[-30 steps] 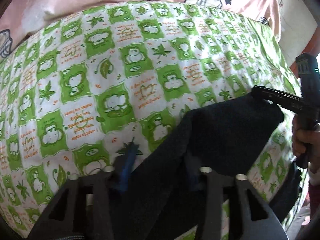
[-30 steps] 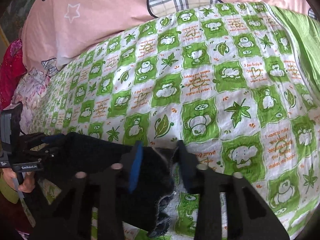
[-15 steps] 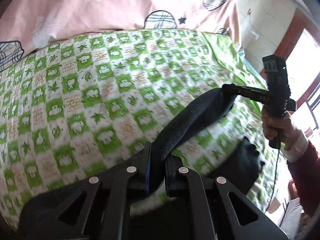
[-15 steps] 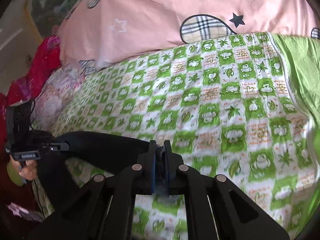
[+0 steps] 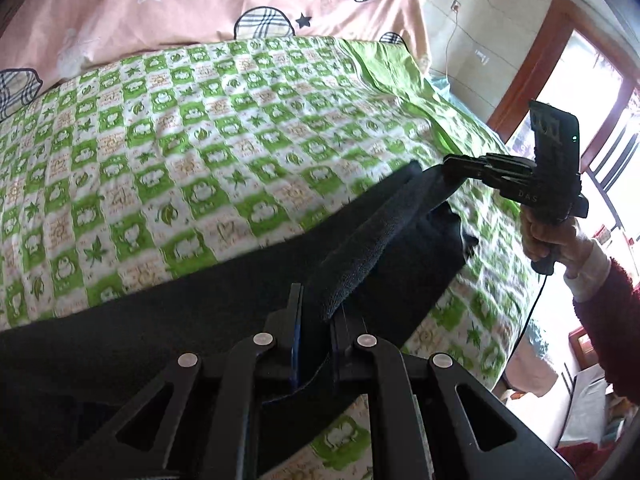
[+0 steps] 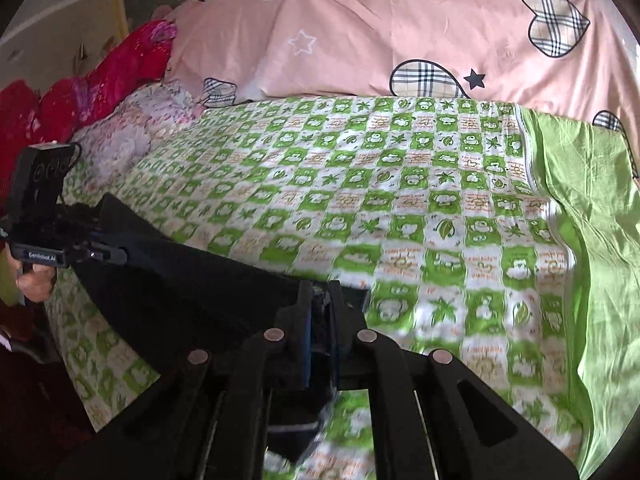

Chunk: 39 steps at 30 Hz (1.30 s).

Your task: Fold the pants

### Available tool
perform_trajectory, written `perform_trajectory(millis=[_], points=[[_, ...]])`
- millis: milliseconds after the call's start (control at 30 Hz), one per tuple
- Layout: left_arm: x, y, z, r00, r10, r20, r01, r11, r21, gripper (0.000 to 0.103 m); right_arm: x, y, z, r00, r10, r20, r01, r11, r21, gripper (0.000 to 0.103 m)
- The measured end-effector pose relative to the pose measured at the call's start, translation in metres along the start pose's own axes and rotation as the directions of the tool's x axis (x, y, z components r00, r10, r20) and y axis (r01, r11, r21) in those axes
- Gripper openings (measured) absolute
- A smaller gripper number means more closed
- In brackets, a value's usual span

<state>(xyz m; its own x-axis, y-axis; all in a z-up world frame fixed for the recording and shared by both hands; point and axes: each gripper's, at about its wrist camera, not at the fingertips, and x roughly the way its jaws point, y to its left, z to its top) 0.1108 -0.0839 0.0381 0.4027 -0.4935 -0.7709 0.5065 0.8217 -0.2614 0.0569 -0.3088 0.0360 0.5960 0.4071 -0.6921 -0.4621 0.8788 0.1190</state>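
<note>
Dark pants hang stretched above a bed with a green and white checked cover. In the left wrist view my left gripper is shut on one end of the pants' edge, and a rolled band of cloth runs from it up to my right gripper, shut on the other end. The right wrist view shows my right gripper clamped on dark cloth, with the pants stretched leftward to my left gripper. The lower part of the pants droops toward the cover.
A pink quilt with plaid hearts lies along the far side of the bed. Red and floral bedding is piled at its left end. A plain green sheet covers the right edge. A hand in a red sleeve holds the right gripper near a bright doorway.
Both grippers closed onto the pants' edge, then rose and pulled back from the cover, lifting the pants taut between them. More of the bed and room has come into view.
</note>
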Motion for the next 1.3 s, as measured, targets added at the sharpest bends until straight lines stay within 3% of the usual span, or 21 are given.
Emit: perform_trajectory(millis=[300, 567, 700, 733, 833, 967, 1100, 1300], points=[[0.016, -0.01, -0.033, 0.999, -0.025, -0.041, 0.026, 0.999, 0.028, 0.01, -0.003, 0.011, -0.032, 0.997, -0.049, -0.065, 0.049, 0.999, 0.003, 0.007], [0.03, -0.016, -0.041, 0.999, 0.044, -0.031, -0.043, 0.999, 0.03, 0.012, -0.002, 0.022, -0.035, 0.99, -0.134, -0.042, 0.132, 0.991, -0.033, 0.008], [0.033, -0.011, -0.045, 0.998, 0.021, -0.059, -0.022, 1.0, -0.008, 0.022, 0.004, 0.018, -0.042, 0.988, -0.116, -0.099, 0.117, 0.993, 0.007, 0.015], [0.03, -0.009, -0.047, 0.998, 0.015, -0.058, -0.016, 1.0, -0.024, 0.024, 0.003, 0.018, -0.044, 0.987, -0.124, -0.099, 0.126, 0.992, 0.016, 0.022], [0.017, -0.007, -0.052, 0.999, 0.006, -0.045, -0.009, 0.998, -0.061, 0.041, -0.01, 0.018, -0.048, 0.984, -0.161, -0.082, 0.166, 0.985, 0.053, 0.039], [-0.013, 0.003, -0.069, 1.0, 0.002, 0.005, -0.002, 0.991, -0.137, 0.049, -0.034, 0.026, -0.048, 0.985, -0.169, -0.024, 0.171, 0.982, 0.084, 0.04], [-0.038, 0.025, -0.091, 1.0, 0.021, 0.023, -0.015, 0.971, -0.239, 0.051, -0.045, 0.046, -0.041, 0.99, -0.134, 0.045, 0.129, 0.986, 0.107, 0.04], [-0.079, 0.078, -0.135, 0.995, 0.086, 0.048, -0.056, 0.89, -0.452, 0.052, -0.021, 0.101, -0.027, 0.996, 0.032, 0.085, -0.041, 0.994, 0.099, 0.04]])
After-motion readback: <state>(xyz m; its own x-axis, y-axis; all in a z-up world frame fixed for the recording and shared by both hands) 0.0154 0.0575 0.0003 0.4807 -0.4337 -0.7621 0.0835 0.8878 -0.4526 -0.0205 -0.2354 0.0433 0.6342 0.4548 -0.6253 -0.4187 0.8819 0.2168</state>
